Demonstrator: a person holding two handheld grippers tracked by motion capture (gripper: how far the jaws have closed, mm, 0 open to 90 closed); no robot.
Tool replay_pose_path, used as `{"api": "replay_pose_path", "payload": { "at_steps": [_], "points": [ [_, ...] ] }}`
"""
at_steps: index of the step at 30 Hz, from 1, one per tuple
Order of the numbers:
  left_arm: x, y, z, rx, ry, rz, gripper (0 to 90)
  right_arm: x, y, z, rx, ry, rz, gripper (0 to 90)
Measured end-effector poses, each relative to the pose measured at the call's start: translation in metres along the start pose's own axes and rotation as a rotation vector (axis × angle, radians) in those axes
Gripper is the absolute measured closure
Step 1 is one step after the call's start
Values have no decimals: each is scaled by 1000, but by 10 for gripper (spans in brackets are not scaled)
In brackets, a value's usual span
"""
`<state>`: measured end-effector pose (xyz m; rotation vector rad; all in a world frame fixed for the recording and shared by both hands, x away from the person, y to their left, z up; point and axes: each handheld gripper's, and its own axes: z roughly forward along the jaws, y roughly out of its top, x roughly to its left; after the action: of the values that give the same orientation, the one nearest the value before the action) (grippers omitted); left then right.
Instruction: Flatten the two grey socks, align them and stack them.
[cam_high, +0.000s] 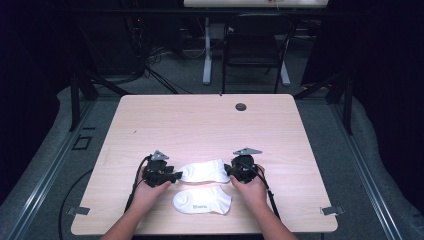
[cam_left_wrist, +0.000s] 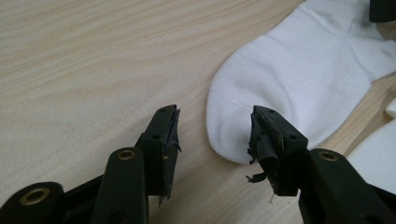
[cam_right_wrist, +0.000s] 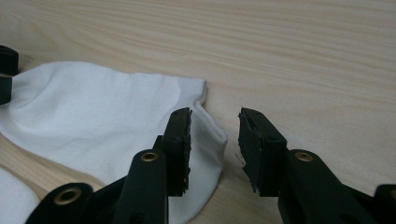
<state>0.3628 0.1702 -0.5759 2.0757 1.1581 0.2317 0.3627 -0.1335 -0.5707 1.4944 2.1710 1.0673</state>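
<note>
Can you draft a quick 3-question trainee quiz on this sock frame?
1. True or false: the left tongs are clamped on the far sock.
2. How many white socks lie on the table?
3. Which end of the far sock lies by the right tongs: A) toe B) cuff opening?

Key: 1. False, both tongs stand open, nothing pinched. 2. Two, the far sock and the near sock. 3. B.
</note>
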Motion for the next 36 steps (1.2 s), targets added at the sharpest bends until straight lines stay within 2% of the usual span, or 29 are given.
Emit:
{"api": "replay_pose_path", "payload": {
  "at_steps": [6,10,14,17,24,28,33,36],
  "points": [
    [-2,0,1,-9,11,12,588,-1,-1,5,21,10,8,609],
    [-5,0,2,0,31,66,657,3,-4,8,25,6,-24,622],
    [-6,0,3,-1,34,74,704,6,-4,9,27,5,-60,687],
    [-6,0,3,1,26,71,743,8,-5,9,31,-5,-81,736],
    [-7,0,3,10,9,64,846,12,-6,8,35,-5,-95,840],
    [-6,0,3,7,7,49,882,12,-5,8,37,-14,-95,858],
    [-5,2,-1,0,-4,39,894,10,-3,4,22,12,-58,861],
    [-6,3,-5,-19,-10,32,895,10,-1,1,8,18,-57,861]
  ]
}}
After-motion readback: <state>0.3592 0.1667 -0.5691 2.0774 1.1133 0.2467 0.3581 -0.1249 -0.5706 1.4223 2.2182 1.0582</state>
